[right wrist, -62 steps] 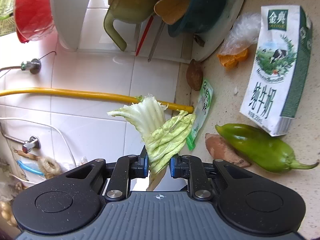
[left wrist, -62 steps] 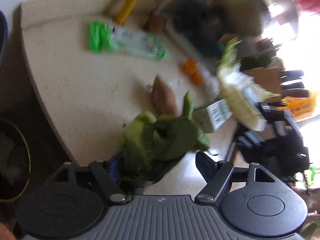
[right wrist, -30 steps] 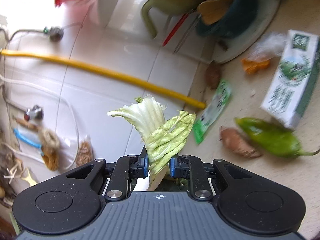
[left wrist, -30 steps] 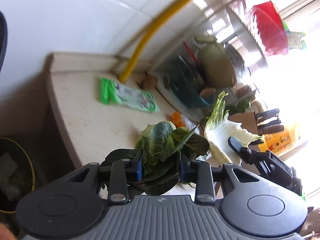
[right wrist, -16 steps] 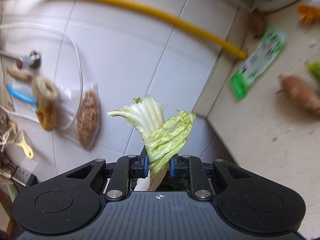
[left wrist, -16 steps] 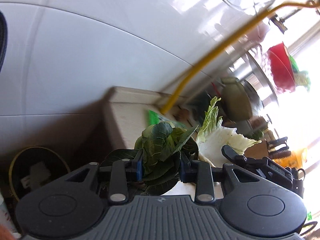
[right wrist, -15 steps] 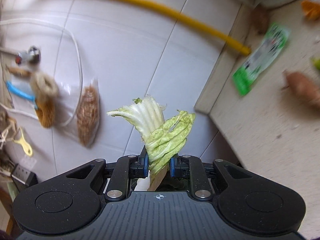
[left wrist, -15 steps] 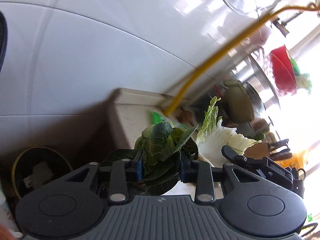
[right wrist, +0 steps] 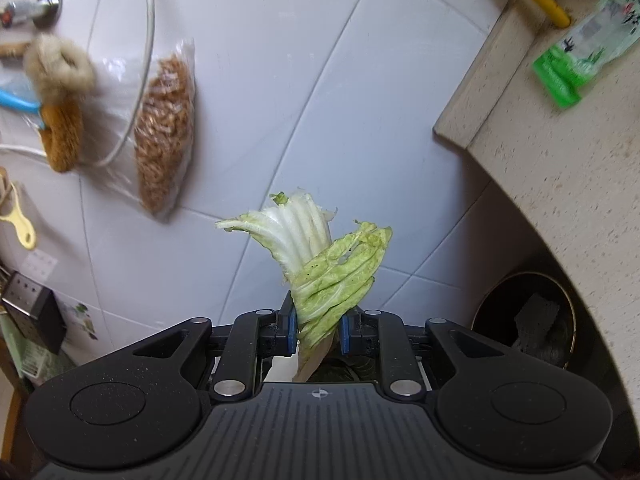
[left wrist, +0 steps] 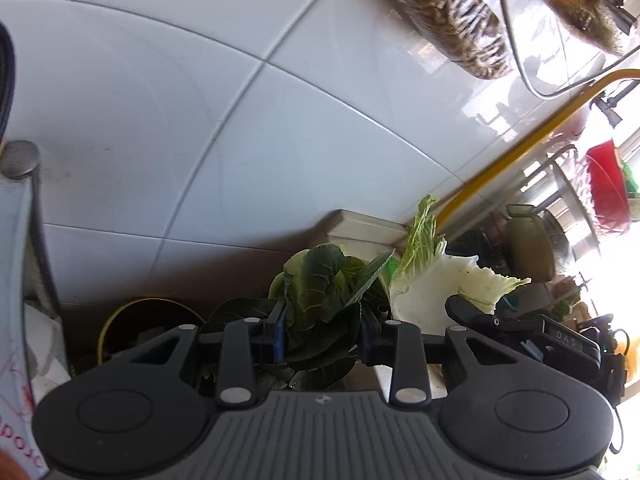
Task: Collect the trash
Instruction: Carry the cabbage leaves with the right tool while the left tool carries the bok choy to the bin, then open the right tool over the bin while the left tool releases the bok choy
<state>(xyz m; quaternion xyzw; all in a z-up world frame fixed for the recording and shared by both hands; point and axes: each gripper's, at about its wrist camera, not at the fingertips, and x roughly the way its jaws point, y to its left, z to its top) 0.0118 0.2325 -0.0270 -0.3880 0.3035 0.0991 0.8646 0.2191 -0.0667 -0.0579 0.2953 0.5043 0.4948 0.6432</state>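
Squeezing tight, the left gripper (left wrist: 322, 334) holds a bunch of dark green leaves (left wrist: 324, 300) btwn its blue pads, w/ the leaves sticking up so they don't drop. The right gripper (right wrist: 318, 330) is clamped on a pale cabbage leaf (right wrist: 332, 268) the same way, stalk end down. Both are off the counter (right wrist: 560, 168) now, near the white tile wall. The black bin (right wrist: 528, 320) sits low on the floor under the counter edge, prob. where this trash goes. A green packet (right wrist: 580, 52) lies on the counter, not picked up yet.
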